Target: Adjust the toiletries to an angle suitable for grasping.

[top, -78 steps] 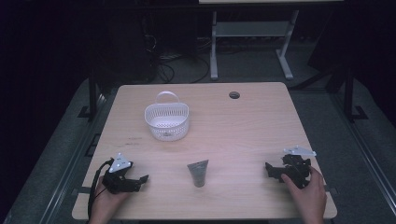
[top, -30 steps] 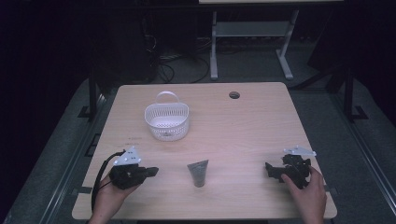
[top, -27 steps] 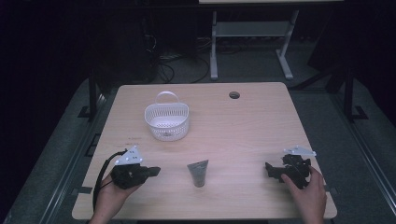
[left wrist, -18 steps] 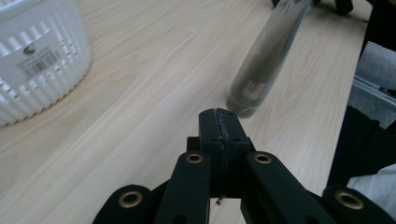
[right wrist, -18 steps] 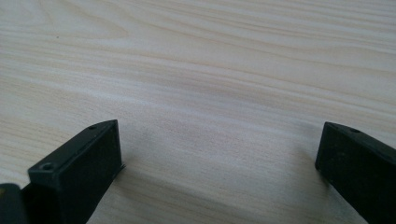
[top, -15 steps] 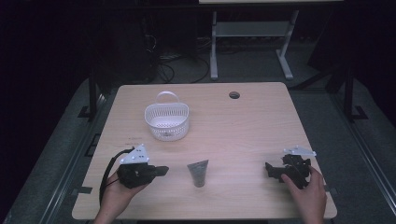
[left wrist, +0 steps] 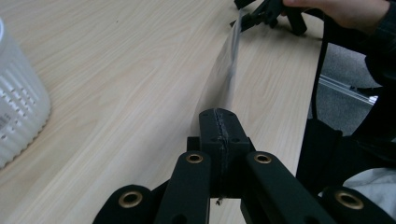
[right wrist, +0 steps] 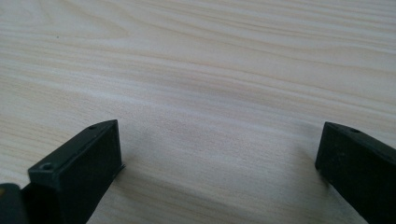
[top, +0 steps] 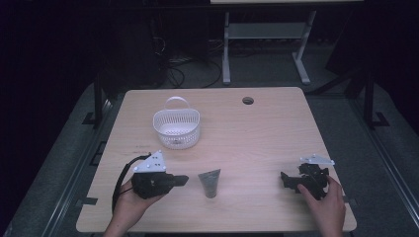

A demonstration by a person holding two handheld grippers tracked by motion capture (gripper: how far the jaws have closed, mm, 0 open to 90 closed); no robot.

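**mika_t:** High view has the left gripper raised a bit off the table near the front-left corner, held level, tip aimed along the front edge at the grey tube. The hand is wrapped under its body and the cable loops off toward the left edge. Jaws clamped together, nothing in them. The tube lies just beside the tip, not touching, about mid-way along the front edge.

**rolo:** Yep, the left gripper view backs that up: the two black jaws meet flush at a seam, no gap. From there the tube is a thin blurry sliver straight ahead, with the white basket at the frame's left and the other hand far off.

**mika_t:** And the right gripper?

**rolo:** Resting by the front-right corner, hand over it, pointing toward the tube. The right gripper view shows its jaws spread wide over bare wood, holding nothing.

**mika_t:** Room-wise, the basket sits back-left of centre, well apart from the tube. Loads of open wood across the middle and right.
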